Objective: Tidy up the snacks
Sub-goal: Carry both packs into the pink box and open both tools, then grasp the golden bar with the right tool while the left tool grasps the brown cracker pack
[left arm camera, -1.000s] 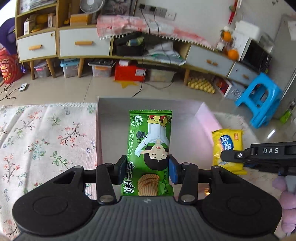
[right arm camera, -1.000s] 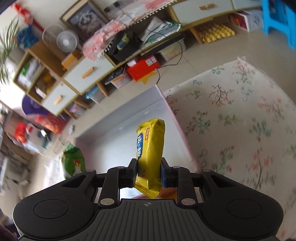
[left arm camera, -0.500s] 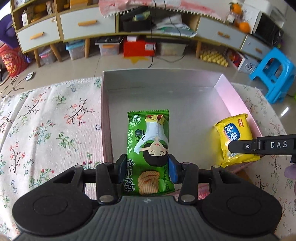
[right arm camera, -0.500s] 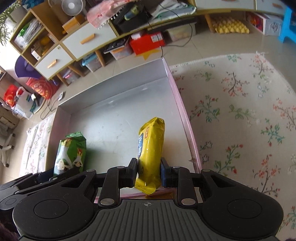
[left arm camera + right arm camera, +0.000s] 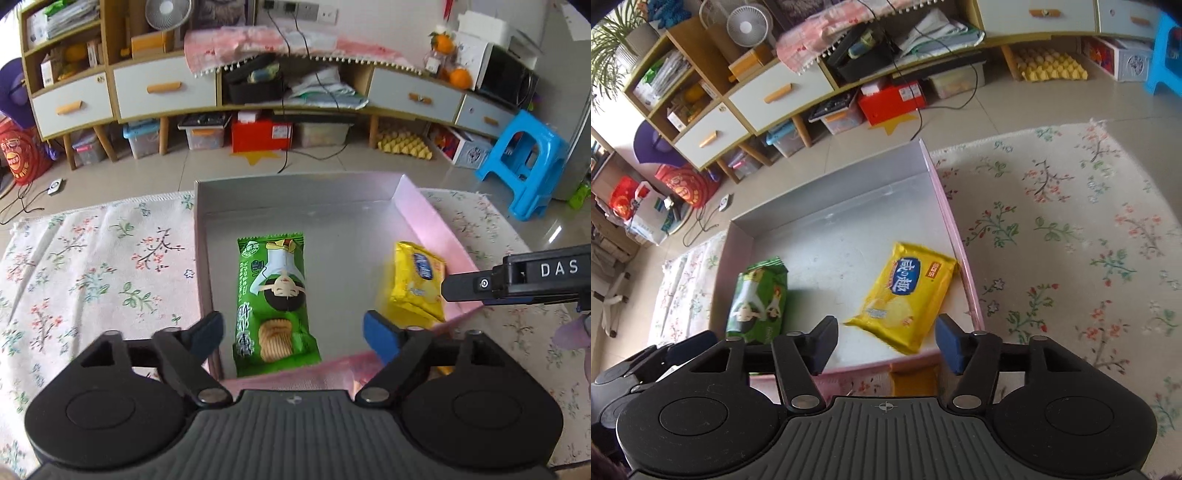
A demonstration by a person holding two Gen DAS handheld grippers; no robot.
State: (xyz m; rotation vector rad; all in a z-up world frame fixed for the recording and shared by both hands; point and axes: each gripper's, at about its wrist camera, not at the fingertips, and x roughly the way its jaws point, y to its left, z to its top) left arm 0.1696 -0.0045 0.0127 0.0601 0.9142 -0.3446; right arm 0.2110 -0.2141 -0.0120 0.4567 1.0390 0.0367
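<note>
A shallow pink box (image 5: 428, 218) (image 5: 949, 206) with a silver floor sits on the floral cloth. A green snack packet (image 5: 275, 302) (image 5: 759, 301) lies flat inside near its left wall. A yellow snack packet (image 5: 415, 282) (image 5: 912, 291) lies inside by the right wall, blurred in both views. My left gripper (image 5: 293, 328) hangs over the green packet with its jaws opening, pads clear of the packet. My right gripper (image 5: 886, 341) is above the yellow packet with its jaws opening too, touching nothing; its finger (image 5: 509, 278) shows at the right edge of the left wrist view.
The floral cloth (image 5: 96, 266) (image 5: 1071, 240) spreads out on both sides of the box. Beyond it are tiled floor, a long sideboard (image 5: 166, 88) with drawers, storage bins, a red box (image 5: 260, 134) and a blue plastic stool (image 5: 524, 162).
Both grippers let go: the green packet now lies flat in the box and the yellow one has dropped onto the box floor. Both grippers have pulled back and up a little.
</note>
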